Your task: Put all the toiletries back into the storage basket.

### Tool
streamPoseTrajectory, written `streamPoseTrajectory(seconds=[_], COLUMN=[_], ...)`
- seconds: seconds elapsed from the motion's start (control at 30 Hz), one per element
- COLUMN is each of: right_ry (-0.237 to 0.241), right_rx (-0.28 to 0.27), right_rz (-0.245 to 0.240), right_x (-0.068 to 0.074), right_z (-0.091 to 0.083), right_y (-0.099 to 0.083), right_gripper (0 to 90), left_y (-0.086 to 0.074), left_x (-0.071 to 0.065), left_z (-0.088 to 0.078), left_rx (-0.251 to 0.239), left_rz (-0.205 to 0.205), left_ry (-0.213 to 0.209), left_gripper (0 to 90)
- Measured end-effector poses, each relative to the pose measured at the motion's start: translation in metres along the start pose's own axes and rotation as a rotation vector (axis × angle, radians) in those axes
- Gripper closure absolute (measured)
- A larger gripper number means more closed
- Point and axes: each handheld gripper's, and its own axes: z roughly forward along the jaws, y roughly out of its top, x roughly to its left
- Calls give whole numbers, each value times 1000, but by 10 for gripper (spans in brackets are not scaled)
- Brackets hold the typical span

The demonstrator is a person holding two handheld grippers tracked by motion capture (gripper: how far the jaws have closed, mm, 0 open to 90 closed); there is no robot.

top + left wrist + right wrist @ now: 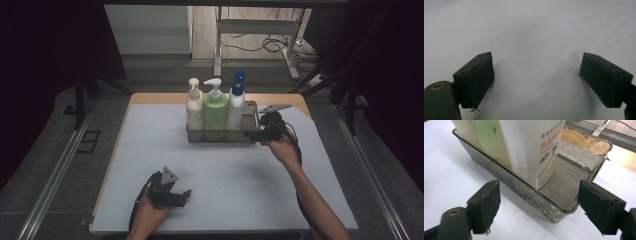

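White sheeting covers the counter [165,165] in the high view, with a strip of bare wood along its far edge. A clear tray [250,136] stands near the middle of the far edge, and three pump bottles stand upright in it side by side: a cream bottle [194,107], a green bottle [215,110] and a white bottle with a blue pump [235,107]. The tray's right end is bare. The right gripper [252,134] sits at the tray's near right corner, just beside the white bottle, and its jaws hold nothing. The left gripper [185,194] rests low near the counter's near edge, toward its left corner, well apart from the tray.

From the left gripper view, the two black jaws stand wide apart over the plain white counter [534,37], with nothing between them.

From the right gripper view, the jaws stand wide, one on each side of the tray's [541,203] near corner, and neither pad touches it. The white bottle [531,147] stands upright in the tray just past the jaws, with printed lettering on its front, and the green bottle [490,138] stands beside it. The ribbed floor of the tray lies bare at its end.
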Motion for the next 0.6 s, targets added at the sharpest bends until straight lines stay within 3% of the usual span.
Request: streamPoseTrajectory(seconds=[0.23,0.6], right_ry=[13,58], right_rx=[15,8], right_rz=[-59,-86], right_x=[6,14], right_z=[-7,-16], right_y=[-6,-17], right_gripper=[101,0], left_y=[0,0], left_x=[0,0], left_z=[0,0], left_rx=[0,-1], left_rz=[0,0], left_ry=[0,0], left_gripper=[121,121])
